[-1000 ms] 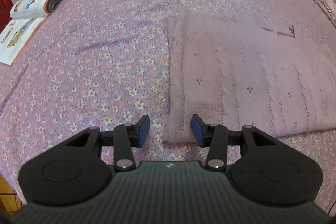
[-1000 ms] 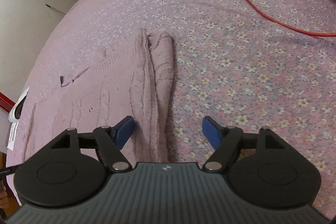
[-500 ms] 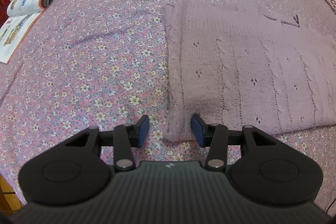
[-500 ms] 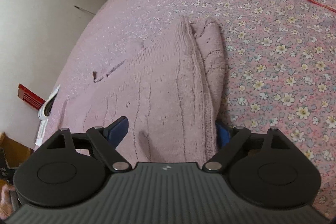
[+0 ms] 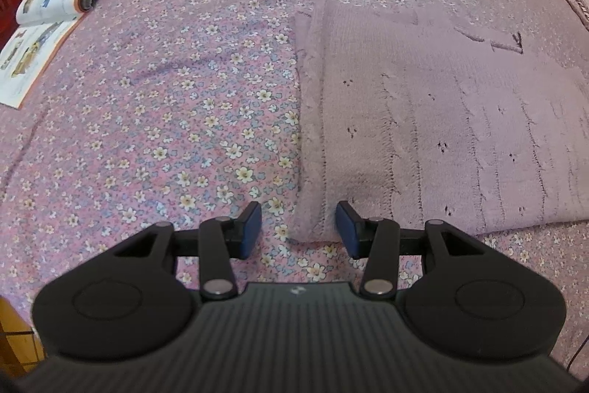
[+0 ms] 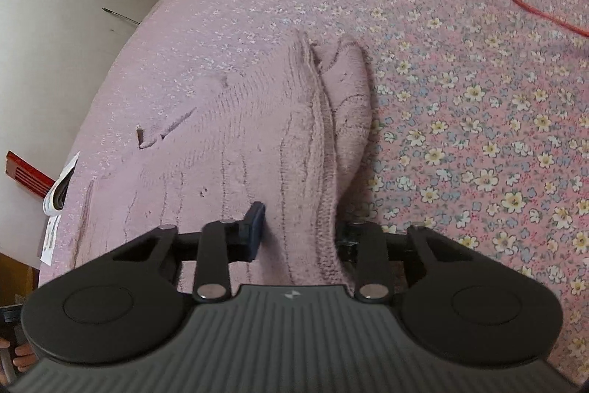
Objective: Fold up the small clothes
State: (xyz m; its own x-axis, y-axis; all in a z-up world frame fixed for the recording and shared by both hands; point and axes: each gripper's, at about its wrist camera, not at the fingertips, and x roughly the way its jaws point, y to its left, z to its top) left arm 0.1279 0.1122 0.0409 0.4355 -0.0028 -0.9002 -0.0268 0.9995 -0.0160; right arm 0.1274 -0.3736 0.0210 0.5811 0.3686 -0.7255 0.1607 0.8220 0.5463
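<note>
Left gripper (image 5: 299, 234) sat spread, straddling near corner of mauve knitted garment (image 5: 423, 135) lying flat on floral bedspread (image 5: 165, 120), not pinching. Right gripper (image 6: 300, 227) was closing over garment's bunched edge. Reckoned both needed all layers before lifting.

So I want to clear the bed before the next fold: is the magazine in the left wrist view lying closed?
No, the magazine lies open near the edge of the floral bedspread, its printed pages facing up.

Floral bedspread (image 5: 165, 120), white wall (image 6: 55, 6)
</note>
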